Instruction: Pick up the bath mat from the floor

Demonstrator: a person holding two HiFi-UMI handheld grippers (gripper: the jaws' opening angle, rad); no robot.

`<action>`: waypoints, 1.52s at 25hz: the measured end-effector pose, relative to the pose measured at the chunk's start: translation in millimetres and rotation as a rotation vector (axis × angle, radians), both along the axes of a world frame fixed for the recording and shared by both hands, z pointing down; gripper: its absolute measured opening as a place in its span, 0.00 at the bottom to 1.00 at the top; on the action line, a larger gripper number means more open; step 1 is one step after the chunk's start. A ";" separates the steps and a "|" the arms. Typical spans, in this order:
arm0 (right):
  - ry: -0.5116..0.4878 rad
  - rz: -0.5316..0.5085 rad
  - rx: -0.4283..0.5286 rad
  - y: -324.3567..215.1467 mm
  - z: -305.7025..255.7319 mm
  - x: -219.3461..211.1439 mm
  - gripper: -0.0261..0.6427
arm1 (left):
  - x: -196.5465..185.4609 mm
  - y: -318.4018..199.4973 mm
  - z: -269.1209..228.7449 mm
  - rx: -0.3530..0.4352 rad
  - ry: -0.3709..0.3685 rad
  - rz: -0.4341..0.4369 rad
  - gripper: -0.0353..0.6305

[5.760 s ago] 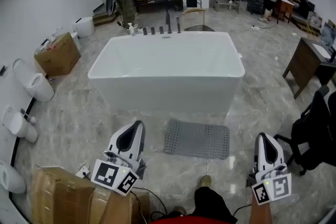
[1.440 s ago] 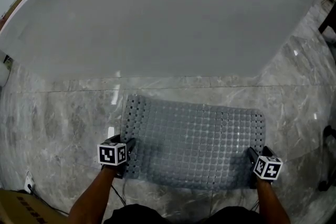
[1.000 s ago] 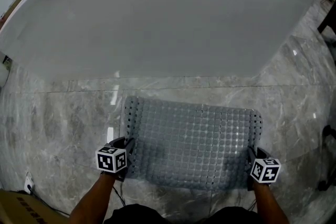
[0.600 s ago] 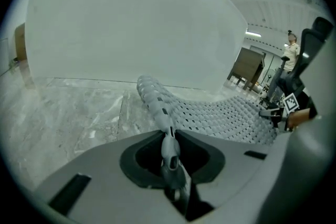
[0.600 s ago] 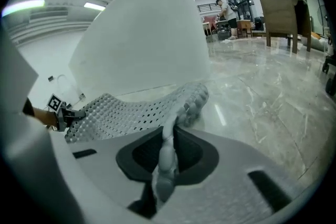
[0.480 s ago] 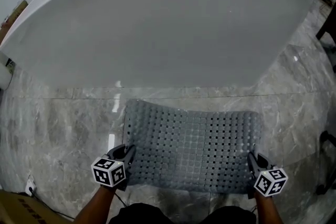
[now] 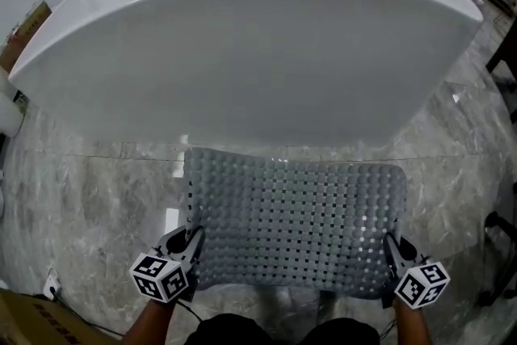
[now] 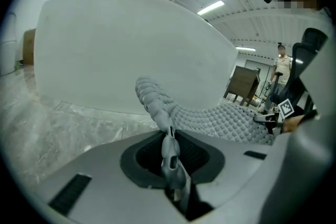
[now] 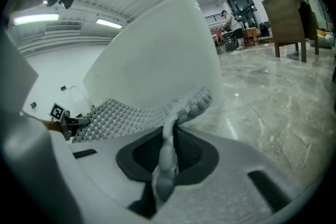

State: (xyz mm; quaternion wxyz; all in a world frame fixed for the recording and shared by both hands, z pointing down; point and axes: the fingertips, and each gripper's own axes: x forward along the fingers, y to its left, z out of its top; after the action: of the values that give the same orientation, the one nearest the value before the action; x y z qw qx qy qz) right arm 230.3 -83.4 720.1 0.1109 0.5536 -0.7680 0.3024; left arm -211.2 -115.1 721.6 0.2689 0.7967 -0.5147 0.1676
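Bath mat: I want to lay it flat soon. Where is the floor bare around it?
Bare marble floor lies left of the bath mat, between bathtub and cardboard box, and right of it. Ahead the bathtub blocks; near the box it is crowded.

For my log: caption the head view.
Left gripper and right gripper, jaws just tightened, clamp the bath mat by its near corners before the bathtub.

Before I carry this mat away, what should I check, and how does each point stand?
1. Left gripper fingers, which have just been closing, pinch the bath mat at its near left corner: ok.
2. Right gripper fingers, which have also just been closing, pinch the near right corner: ok.
3. Mat spread between the grippers, not folded: ok.
4. Far edge off the floor: cannot tell.
5. Far edge clear of the bathtub: cannot tell.
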 end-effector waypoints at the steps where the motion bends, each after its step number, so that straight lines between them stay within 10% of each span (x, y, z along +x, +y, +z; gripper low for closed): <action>1: 0.000 -0.001 0.007 -0.8 -11.8 -1.4 0.11 | -0.2 0.6 -12.1 0.011 0.001 0.000 0.14; 38: -0.075 -0.005 0.203 6.9 -534.2 -13.6 0.11 | -15.7 36.9 -549.8 0.223 0.030 -0.094 0.13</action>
State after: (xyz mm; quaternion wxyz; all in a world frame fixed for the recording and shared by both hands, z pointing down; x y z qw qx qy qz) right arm 216.7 -76.5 185.9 0.0263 0.5482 -0.7998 0.2431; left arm -226.9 -78.2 171.8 0.1941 0.7989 -0.5630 0.0845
